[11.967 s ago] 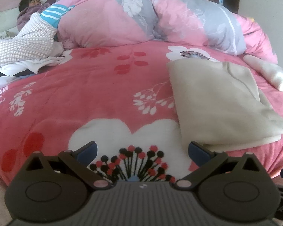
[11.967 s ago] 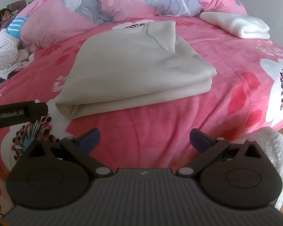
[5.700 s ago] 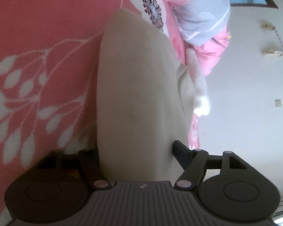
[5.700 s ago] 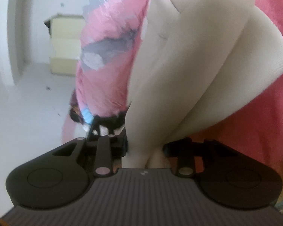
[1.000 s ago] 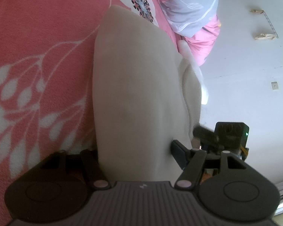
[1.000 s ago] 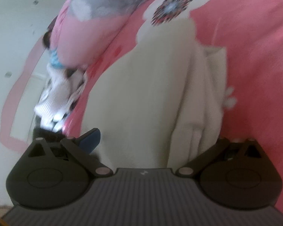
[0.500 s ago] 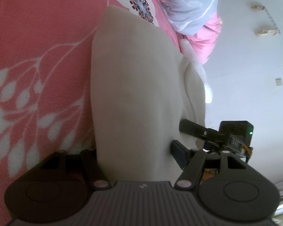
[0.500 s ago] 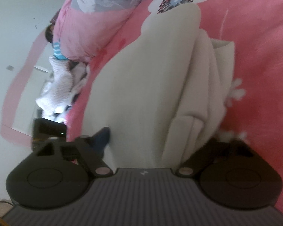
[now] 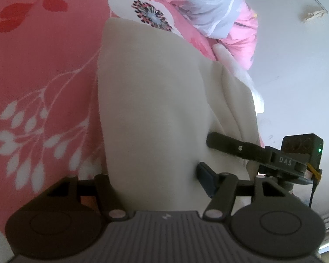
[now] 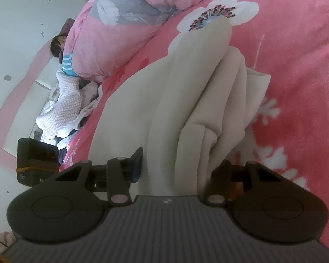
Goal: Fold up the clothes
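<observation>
A folded beige garment (image 9: 151, 100) lies on a pink flowered bedspread (image 9: 37, 61). My left gripper (image 9: 153, 173) is shut on its near edge, the thick fold filling the gap between the fingers. The right gripper shows in the left wrist view (image 9: 263, 153), beside the garment's right side. In the right wrist view the same garment (image 10: 164, 100) fills the middle, with several stacked layers. My right gripper (image 10: 177, 164) is shut on the bunched layers at its near end. The left gripper (image 10: 37, 155) shows there at the left.
A rolled pink and grey duvet (image 10: 129, 15) lies at the back of the bed. A person (image 10: 59, 46) lies beside it, near a heap of knitted and white clothes (image 10: 63, 105). A folded white cloth (image 9: 234, 65) lies behind the garment. A white wall (image 9: 296, 65) is right.
My right gripper, open around the garment's end a second ago, has shut on its layers. My left gripper keeps its hold, and the right gripper has come closer in its view.
</observation>
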`<state>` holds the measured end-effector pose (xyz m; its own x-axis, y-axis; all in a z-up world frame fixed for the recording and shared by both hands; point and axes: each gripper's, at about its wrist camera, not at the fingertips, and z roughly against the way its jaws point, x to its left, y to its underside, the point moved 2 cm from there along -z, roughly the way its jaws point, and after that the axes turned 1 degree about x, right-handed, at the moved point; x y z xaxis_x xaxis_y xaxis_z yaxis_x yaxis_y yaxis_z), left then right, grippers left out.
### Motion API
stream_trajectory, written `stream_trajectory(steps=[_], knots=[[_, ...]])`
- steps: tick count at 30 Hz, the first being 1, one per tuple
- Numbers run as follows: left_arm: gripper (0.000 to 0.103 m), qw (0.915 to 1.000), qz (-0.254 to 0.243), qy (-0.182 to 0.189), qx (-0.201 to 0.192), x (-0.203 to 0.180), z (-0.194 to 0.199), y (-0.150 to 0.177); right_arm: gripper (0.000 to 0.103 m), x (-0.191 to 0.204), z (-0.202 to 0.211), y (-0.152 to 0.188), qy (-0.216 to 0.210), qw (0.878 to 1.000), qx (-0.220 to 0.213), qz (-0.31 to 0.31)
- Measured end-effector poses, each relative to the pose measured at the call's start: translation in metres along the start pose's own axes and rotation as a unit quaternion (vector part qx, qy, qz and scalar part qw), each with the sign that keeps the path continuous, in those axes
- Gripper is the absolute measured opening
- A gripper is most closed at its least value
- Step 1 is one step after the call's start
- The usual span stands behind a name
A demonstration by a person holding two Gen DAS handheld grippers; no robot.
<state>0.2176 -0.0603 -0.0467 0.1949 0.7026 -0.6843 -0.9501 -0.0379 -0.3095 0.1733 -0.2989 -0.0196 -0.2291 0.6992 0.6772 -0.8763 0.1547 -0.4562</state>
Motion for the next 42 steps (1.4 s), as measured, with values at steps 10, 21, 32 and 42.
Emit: stream_trajectory(steps=[10, 21, 32, 42], knots=[[0.064, 0.9994, -0.025, -0.007, -0.023, -0.012, 0.001, -0.008, 0.044, 0.022, 0.013, 0.003, -0.001, 1.0, -0.02, 0.02], [0.064, 0.9959, -0.081, 0.009, -0.04, -0.053, 0.028, -0.001, 0.044, 0.043, 0.052, 0.002, -0.003, 0.997, -0.065, 0.043], [0.064, 0.986, -0.165, 0.016, -0.015, -0.137, -0.021, -0.032, 0.044, -0.001, 0.126, -0.024, -0.001, 0.989, -0.137, 0.047], [0.064, 0.9725, -0.226, 0.058, 0.0, -0.208, -0.113, -0.063, 0.043, -0.065, 0.194, -0.079, 0.078, 0.978, -0.183, 0.066]])
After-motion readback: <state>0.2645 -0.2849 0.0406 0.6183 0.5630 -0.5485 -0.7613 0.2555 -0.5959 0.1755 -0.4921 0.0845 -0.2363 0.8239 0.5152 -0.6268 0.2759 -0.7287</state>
